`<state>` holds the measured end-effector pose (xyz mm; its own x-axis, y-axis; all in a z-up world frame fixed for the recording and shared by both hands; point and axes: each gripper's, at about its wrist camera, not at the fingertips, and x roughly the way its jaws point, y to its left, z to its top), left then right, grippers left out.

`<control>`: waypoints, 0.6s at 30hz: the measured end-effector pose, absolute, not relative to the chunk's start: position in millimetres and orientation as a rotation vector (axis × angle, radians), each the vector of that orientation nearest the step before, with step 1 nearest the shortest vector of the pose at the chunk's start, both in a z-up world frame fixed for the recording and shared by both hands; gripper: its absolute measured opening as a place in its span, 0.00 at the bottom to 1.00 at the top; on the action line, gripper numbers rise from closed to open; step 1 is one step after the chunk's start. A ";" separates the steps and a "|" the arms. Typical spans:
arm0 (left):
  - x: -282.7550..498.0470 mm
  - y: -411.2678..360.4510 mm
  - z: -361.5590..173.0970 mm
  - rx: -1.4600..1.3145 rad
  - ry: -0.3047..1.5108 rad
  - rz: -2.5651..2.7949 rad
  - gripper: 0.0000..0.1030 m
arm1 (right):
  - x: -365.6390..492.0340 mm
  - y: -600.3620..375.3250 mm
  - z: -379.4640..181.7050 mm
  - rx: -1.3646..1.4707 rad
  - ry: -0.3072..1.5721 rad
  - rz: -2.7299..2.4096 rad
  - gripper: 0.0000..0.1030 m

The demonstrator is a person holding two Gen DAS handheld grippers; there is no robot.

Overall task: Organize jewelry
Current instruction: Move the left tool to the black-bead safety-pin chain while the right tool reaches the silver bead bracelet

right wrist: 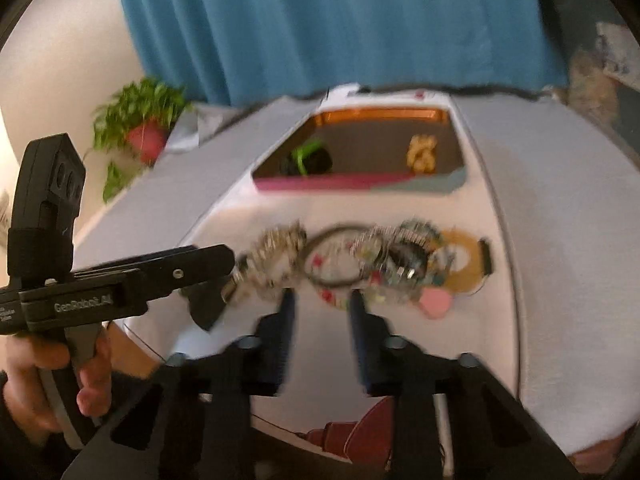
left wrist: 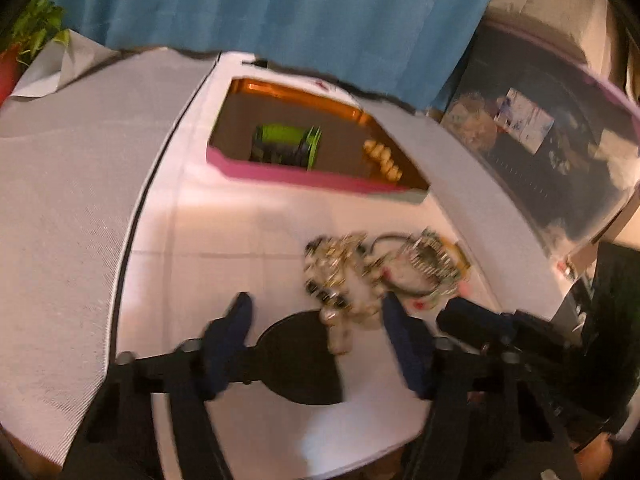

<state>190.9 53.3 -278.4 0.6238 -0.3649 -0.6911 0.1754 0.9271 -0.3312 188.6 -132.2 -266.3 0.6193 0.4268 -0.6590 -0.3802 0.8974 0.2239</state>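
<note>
White cloth covers the worktop (left wrist: 208, 240), and beyond both grippers hangs a blue curtain (right wrist: 340, 20). Straight ahead of the jaws, well past the jewelry, sits an open box (left wrist: 304, 176) with a pink front wall and an orange back wall; inside it lie a green and black item (left wrist: 286, 144) toward its left and a pale gold beaded piece (left wrist: 382, 158) toward its right. A potted plant (right wrist: 140, 128) stands far off to the left of the right gripper. The jewelry pile (right wrist: 360, 260), a blurred tangle of silver beaded bracelets, a dark ring, a tan band and a pink heart, lies on the cloth just ahead of both pairs of jaws. The left gripper (left wrist: 316, 312) has its jaws spread wide, with a beaded strand from the pile reaching into the gap between them, touching neither finger as far as the blur allows. The right gripper (right wrist: 322, 300) has its jaws spread too, less widely, tips just short of the pile and holding nothing.
</note>
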 end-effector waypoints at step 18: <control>219.7 58.0 -284.3 -0.299 0.800 -0.340 0.14 | 226.5 -138.6 -269.1 0.198 0.787 0.405 0.22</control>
